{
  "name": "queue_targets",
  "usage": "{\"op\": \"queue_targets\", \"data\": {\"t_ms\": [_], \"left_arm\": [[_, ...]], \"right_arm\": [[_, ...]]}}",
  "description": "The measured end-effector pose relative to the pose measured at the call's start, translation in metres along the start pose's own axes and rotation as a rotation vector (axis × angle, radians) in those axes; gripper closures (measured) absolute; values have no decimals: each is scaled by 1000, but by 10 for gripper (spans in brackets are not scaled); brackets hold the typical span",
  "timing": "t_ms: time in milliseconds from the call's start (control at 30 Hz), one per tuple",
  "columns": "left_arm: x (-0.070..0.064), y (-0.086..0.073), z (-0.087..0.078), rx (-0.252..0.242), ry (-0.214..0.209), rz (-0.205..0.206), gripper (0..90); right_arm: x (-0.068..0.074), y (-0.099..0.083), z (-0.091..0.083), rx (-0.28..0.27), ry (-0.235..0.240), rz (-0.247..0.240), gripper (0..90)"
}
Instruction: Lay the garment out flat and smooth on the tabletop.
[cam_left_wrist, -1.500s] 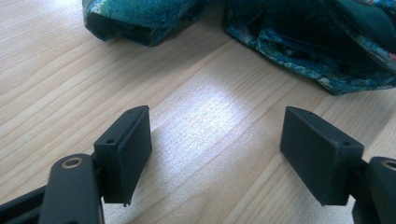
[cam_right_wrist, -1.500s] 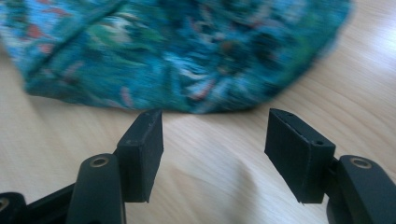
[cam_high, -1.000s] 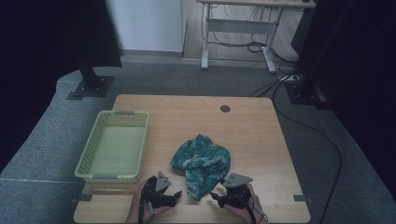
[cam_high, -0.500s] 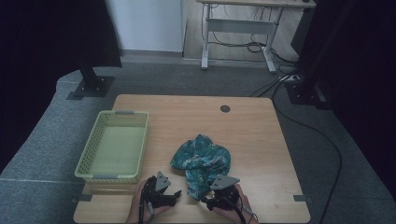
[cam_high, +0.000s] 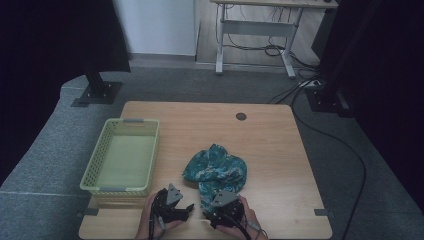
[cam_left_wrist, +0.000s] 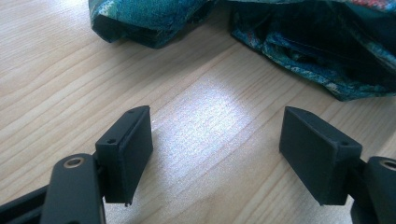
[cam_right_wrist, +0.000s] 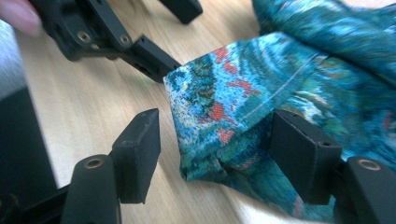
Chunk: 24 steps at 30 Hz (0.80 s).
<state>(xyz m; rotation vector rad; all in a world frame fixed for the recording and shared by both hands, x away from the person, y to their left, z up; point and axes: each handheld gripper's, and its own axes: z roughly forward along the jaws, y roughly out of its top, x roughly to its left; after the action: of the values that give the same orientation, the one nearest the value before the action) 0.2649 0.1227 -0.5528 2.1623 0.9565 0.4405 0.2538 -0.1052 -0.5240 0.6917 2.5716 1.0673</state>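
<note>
A crumpled teal cloth (cam_high: 215, 172) with red and green print lies on the wooden table (cam_high: 280, 150), near its front edge. In the high view my left gripper (cam_high: 187, 208) sits just left of the cloth's near end. My right gripper (cam_high: 209, 215) is at that end. In the left gripper view the left gripper (cam_left_wrist: 215, 140) is open over bare wood, with the cloth (cam_left_wrist: 299, 42) a little ahead. In the right gripper view the right gripper (cam_right_wrist: 215, 140) is open, and a folded corner of the cloth (cam_right_wrist: 219, 116) lies between its jaws. The left gripper (cam_right_wrist: 116, 42) shows close behind that corner.
A light green plastic basket (cam_high: 90, 172) stands on the left part of the table, with nothing in it. A small dark round hole (cam_high: 241, 116) sits near the far edge. Grey carpet surrounds the table, and a desk frame (cam_high: 250, 35) with cables stands beyond.
My right gripper has slid left along the front edge to the cloth's near corner, which now lies between its jaws. The left gripper has barely moved.
</note>
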Motion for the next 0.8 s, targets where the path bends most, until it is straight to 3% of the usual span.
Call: {"op": "queue_targets", "data": {"t_ms": [133, 367, 500, 567, 600, 800], "left_arm": [[0, 0, 0, 0, 0, 0, 254], [0, 0, 0, 0, 0, 0, 254], [0, 0, 0, 0, 0, 0, 254], [0, 0, 0, 0, 0, 1, 254], [0, 0, 0, 0, 0, 0, 255], [0, 0, 0, 1, 0, 1, 254]], "right_arm": [[4, 2, 13, 40, -37, -12, 342], [1, 2, 18, 73, -73, 12, 442], [2, -1, 15, 79, -78, 2, 604], [2, -2, 12, 70, -81, -11, 787], [2, -3, 11, 66, -82, -13, 825], [-1, -5, -5, 58, -99, -47, 850]]}}
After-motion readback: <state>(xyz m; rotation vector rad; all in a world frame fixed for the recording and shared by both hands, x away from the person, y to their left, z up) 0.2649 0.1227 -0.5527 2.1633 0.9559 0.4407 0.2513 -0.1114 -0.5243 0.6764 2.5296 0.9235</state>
